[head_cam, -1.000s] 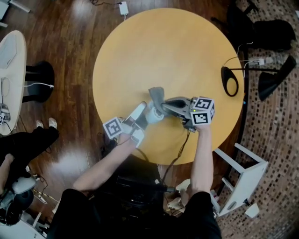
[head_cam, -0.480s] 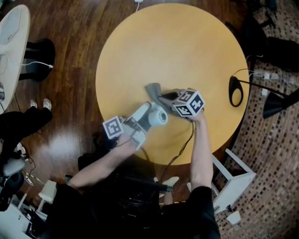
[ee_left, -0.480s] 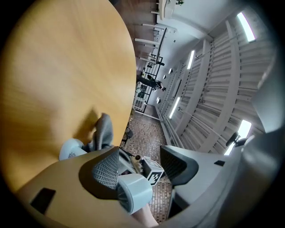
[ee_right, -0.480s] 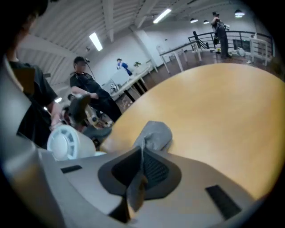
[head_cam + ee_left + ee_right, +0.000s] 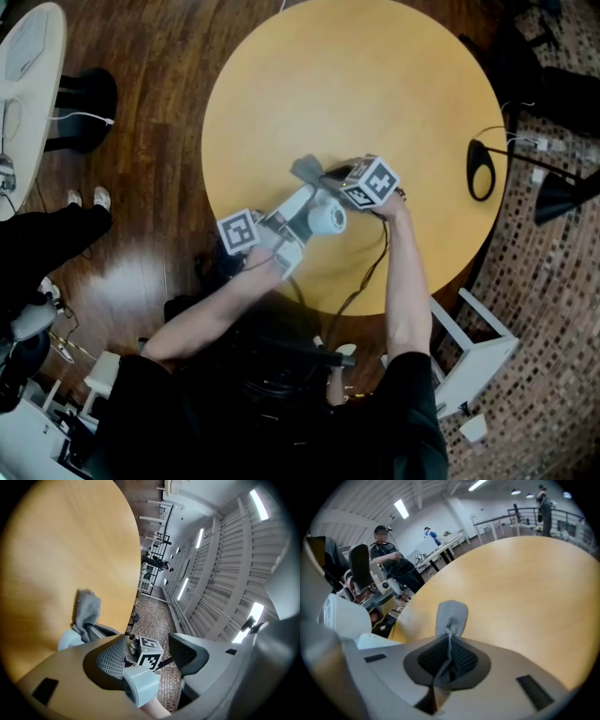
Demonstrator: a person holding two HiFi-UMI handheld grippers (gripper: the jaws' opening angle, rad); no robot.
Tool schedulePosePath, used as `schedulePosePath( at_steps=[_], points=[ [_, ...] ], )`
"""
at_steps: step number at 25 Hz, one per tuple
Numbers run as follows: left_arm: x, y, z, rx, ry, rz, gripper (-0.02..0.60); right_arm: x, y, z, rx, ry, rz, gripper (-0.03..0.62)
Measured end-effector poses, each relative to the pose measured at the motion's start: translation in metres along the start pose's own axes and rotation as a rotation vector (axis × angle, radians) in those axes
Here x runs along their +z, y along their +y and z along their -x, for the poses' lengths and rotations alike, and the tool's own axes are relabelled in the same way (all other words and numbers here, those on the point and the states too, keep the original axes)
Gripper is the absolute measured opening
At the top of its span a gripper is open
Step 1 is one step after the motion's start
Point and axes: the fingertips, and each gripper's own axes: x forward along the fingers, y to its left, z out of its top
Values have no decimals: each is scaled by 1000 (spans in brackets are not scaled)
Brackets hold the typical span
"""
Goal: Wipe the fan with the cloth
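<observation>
Right hand-held gripper point(image 5: 330, 174) is tipping nose-down. Compared with a second ago it is sitting lower and rolled over, its marker cube now turned toward the far side of the fan. It is clenching the grey terry cloth point(image 5: 307, 170). In the right gripper view the jaws are closed on a fold, and the free end of the cloth point(image 5: 451, 616) is standing out past the tips.

Left hand-held gripper point(image 5: 296, 214) is keeping its place and is grasping the small white and pale blue plastic fan point(image 5: 323, 217). The fan body point(image 5: 140, 686) is sitting between the half-parted jaws, and the grip is unchanged.

The fan is being held above the round yellow wooden surface point(image 5: 394, 84), toward its near edge. The cloth point(image 5: 86, 611) is now lying against or just beside the fan's far end; contact is not certain from these views.

Judgement: the cloth is being brought round to a fresh side of the fan. Wiping is under way, not finished.
</observation>
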Motion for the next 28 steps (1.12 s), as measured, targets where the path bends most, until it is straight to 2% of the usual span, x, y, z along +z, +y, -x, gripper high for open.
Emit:
schedulePosePath(
  at_steps=[2, 4, 6, 8, 9, 10, 12, 14, 19, 21, 25, 28],
  points=[
    [0, -1, 1, 3, 15, -17, 272, -5, -13, 16, -119, -74, -67, 28],
    [-1, -1, 0, 9, 31, -32, 272, -3, -12, 48, -155, -195, -155, 28],
    [-2, -3, 1, 15, 42, -42, 272, 10, 10, 94, -54, -402, -273, 28],
    [-4, -3, 3, 21, 54, -60, 272, 26, 46, 143, 121, -629, -363, 28],
    [-4, -4, 2, 21, 61, -73, 272, 33, 66, 161, 192, -705, -375, 28],
    [-4, -4, 1, 21, 68, -85, 272, 38, 84, 171, 232, -737, -366, 28],
    [-5, -6, -1, 27, 79, -100, 272, 34, 108, 161, 203, -680, -324, 28],
    [-8, -5, 1, 42, 90, -117, 272, 19, 113, 137, 101, -592, -322, 28],
    [-13, -6, 1, 64, 128, -148, 272, -20, 74, 120, -117, -618, -522, 28],
    [-16, -8, -2, 67, 140, -161, 273, -42, 63, 114, -172, -627, -610, 28],
    [-25, -10, -1, 74, 200, -215, 272, -85, 69, 104, -174, -754, -849, 28],
    [-11, -8, 8, 121, 206, -323, 272, -98, 94, 76, -122, -818, -979, 28]
  ],
)
